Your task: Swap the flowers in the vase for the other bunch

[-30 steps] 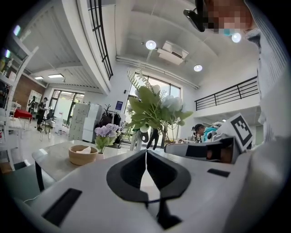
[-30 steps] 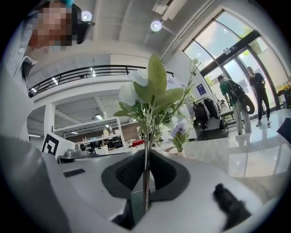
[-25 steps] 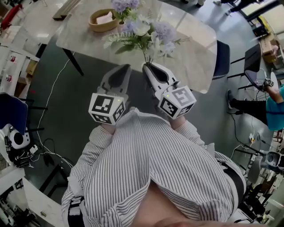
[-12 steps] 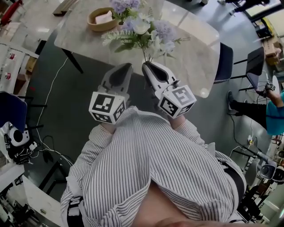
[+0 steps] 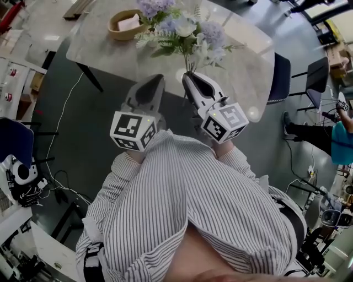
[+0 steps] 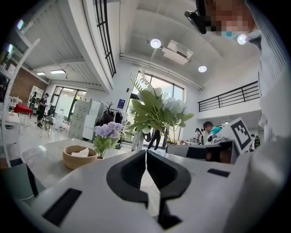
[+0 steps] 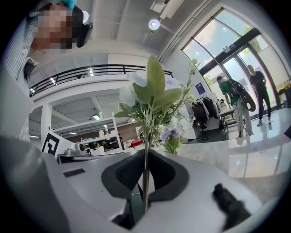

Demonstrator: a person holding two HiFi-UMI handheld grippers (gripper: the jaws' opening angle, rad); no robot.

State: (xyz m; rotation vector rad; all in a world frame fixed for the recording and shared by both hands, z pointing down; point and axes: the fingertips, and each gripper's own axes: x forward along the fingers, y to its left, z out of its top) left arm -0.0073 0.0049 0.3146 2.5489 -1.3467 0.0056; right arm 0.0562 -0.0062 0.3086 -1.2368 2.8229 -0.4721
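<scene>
My right gripper (image 5: 190,78) is shut on the stems (image 7: 145,157) of a white, lilac and green bunch (image 5: 187,37), which stands upright above the jaws over the marble table's near edge. The same bunch (image 6: 154,107) shows right of centre in the left gripper view. My left gripper (image 5: 150,82) is beside it on the left, shut and with nothing in it (image 6: 146,154). A smaller purple bunch (image 5: 151,7) stands further back on the table (image 5: 99,47); its vase is hidden behind the held flowers. The purple bunch (image 7: 172,136) lies just beyond the right jaws.
A wooden bowl (image 5: 126,25) with a white paper in it sits left of the purple bunch. A dark chair (image 5: 276,74) stands at the table's right side. Cables run across the floor on the left. People stand further off in the hall.
Both grippers have moved forward towards the table, and the right one has carried the bunch further over its edge. Neither pair of jaws has changed.
</scene>
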